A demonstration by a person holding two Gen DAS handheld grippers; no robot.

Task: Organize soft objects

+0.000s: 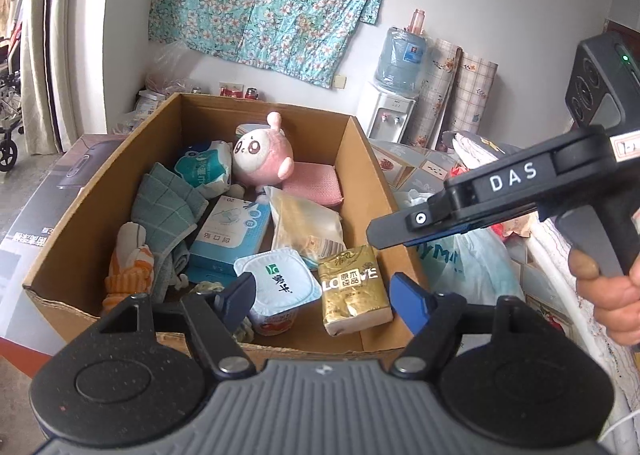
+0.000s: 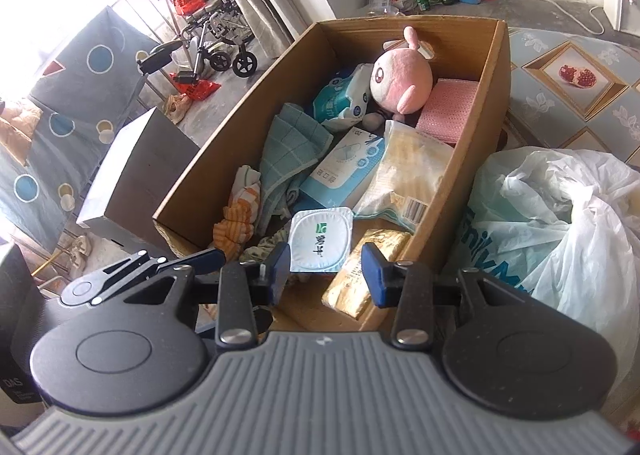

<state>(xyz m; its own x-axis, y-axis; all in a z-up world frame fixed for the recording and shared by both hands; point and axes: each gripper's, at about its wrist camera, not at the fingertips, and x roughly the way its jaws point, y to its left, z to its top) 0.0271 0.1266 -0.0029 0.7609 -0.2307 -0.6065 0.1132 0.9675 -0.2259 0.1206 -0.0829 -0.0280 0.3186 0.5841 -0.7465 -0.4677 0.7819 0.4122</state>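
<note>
Both claws hover empty over the near end of the cardboard box (image 1: 352, 159). Left claw (image 1: 324, 297) spread wide, nothing between the pads; right claw (image 2: 326, 269) part-open, gripping nothing. Yogurt cup (image 1: 278, 283) and gold tissue pack (image 1: 354, 289) lie just beyond the left claw, the pack's long axis running near-far. Pink plush (image 1: 262, 153) sits at the far end, well apart.

left tongs (image 1: 322, 301): black arms, blue pads, silver screws | right tongs (image 2: 326, 269): same, white "DAS" lettering
</note>
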